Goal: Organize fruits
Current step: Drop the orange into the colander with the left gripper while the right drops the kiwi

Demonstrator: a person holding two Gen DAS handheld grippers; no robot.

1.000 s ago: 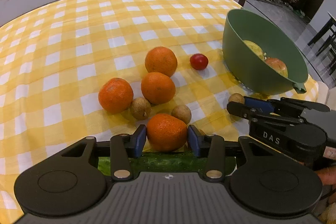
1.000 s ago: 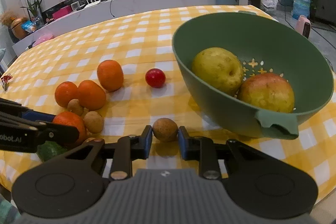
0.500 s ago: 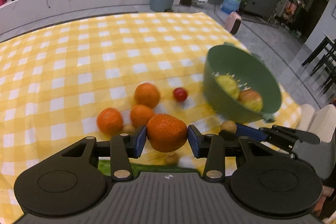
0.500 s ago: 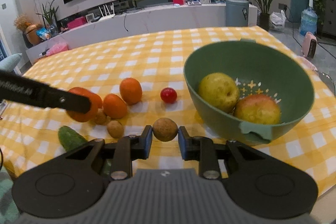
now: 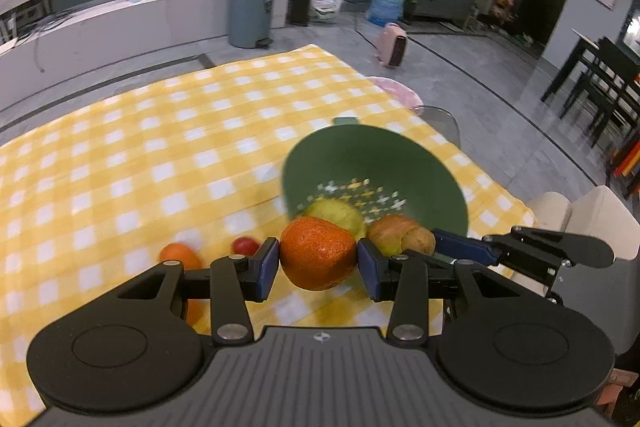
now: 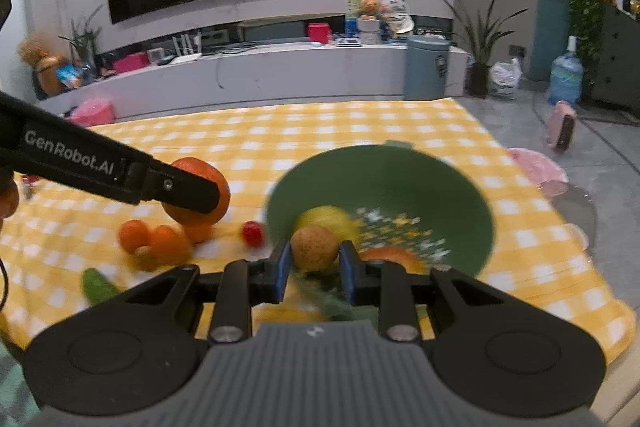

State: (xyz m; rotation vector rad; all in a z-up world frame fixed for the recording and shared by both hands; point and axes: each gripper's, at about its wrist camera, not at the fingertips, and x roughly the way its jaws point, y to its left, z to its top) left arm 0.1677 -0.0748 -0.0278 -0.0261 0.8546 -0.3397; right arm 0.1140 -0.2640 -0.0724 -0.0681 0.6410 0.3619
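My left gripper (image 5: 318, 263) is shut on an orange (image 5: 318, 253) and holds it in the air, near the rim of the green colander bowl (image 5: 424, 163). My right gripper (image 6: 312, 263) is shut on a small brown round fruit (image 6: 314, 247), raised in front of the same bowl (image 6: 440, 179). That brown fruit (image 5: 418, 242) and the right gripper's blue finger show at the right of the left wrist view. In the bowl lie a yellow-green fruit (image 6: 332, 219) and a reddish apple (image 6: 394, 255). The held orange (image 6: 208, 183) and the left gripper's black finger appear at the left of the right wrist view.
On the yellow checked cloth (image 6: 320, 123) lie two oranges (image 6: 134, 235), a small red fruit (image 6: 253, 231), a small brown fruit beside them and a green cucumber (image 6: 98, 285) near the front edge. The table edge falls off to the floor at the right, by a pale chair (image 5: 588, 211).
Both grippers have risen from the table with their fruit and come closer to the green bowl. The cloth and loose fruit now lie lower and farther away in both views.
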